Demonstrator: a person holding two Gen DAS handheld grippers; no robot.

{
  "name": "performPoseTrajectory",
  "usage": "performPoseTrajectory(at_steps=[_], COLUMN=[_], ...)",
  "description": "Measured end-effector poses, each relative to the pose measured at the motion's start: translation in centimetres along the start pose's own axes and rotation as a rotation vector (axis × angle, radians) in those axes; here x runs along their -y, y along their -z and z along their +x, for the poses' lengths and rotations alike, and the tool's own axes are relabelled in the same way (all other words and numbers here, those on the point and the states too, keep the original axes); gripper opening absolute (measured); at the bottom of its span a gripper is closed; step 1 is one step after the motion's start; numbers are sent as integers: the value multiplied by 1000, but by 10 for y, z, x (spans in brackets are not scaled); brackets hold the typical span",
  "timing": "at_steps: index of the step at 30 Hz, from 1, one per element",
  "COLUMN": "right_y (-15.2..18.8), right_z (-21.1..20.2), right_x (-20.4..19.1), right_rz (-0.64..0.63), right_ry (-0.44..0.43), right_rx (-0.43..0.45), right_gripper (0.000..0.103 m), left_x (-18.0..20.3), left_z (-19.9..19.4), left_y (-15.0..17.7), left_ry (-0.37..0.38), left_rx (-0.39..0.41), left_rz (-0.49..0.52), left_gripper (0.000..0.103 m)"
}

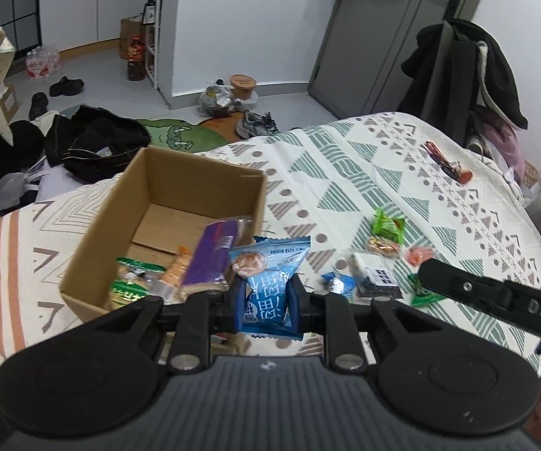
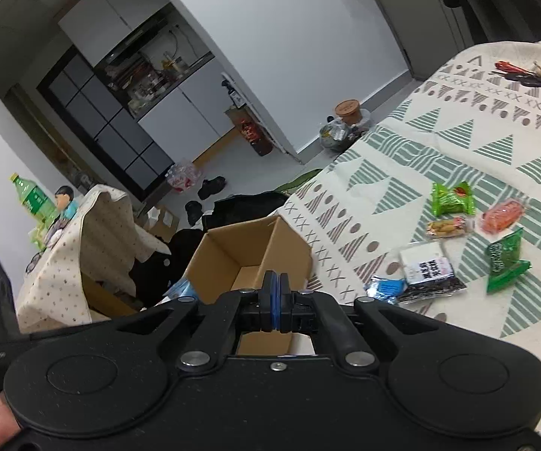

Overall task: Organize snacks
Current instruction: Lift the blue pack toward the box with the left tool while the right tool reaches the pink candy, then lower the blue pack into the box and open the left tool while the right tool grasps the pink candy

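My left gripper (image 1: 266, 297) is shut on a light blue snack packet (image 1: 268, 282) and holds it just above the near right corner of an open cardboard box (image 1: 101, 233). The box sits on the patterned bedspread and holds a purple packet (image 1: 210, 255) and green and orange snacks (image 1: 138, 282). My right gripper (image 2: 276, 300) is shut and empty, just in front of the same box (image 2: 289, 248). Loose snacks lie on the bed to the right: a bright green packet (image 2: 452, 199), a black-and-white packet (image 2: 426, 270), a dark green packet (image 2: 505, 259), an orange one (image 2: 501, 216), a small blue one (image 2: 383, 287).
The bedspread (image 1: 345, 173) stretches to the right and back, with a red and black object (image 1: 447, 161) near its far edge. The floor beyond holds dark clothes (image 1: 93, 143), shoes and bottles. A cloth-covered table (image 2: 90, 240) stands to the left of the box.
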State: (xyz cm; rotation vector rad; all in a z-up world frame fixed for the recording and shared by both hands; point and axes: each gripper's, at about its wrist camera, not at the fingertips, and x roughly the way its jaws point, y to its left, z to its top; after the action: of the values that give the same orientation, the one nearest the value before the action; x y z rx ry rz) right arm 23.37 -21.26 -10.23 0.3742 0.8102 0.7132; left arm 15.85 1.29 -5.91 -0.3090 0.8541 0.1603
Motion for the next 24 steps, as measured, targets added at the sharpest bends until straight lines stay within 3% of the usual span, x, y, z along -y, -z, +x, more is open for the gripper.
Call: performPoseTrajectory(at_steps=[4, 7, 9, 12, 16, 21, 24], right_y=[5, 11, 13, 19, 26, 35, 39], right_z=[15, 24, 27, 35, 51, 70, 81], right_x=[9, 17, 22, 27, 37, 44, 47], right_rz=[28, 41, 39, 31, 38, 6, -19], right_ry=[45, 105, 127, 195, 259, 352, 399], right_rx=[-61, -97, -99, -123, -174, -219, -246], right_gripper=[0, 14, 36, 51, 58, 76, 78], left_x=[-13, -20, -26, -34, -45, -61, -69], left_z=[3, 5, 7, 11, 20, 30, 35], left_y=[-3, -6, -7, -8, -6, -8, -9], left_ry=[-3, -4, -2, -4, -4, -3, -2], left_rx=[1, 1, 1, -2, -17, -34, -40], left_rz=[-23, -36, -49, -70, -92, -125, -138], left_gripper=[22, 22, 22, 22, 22, 22, 22])
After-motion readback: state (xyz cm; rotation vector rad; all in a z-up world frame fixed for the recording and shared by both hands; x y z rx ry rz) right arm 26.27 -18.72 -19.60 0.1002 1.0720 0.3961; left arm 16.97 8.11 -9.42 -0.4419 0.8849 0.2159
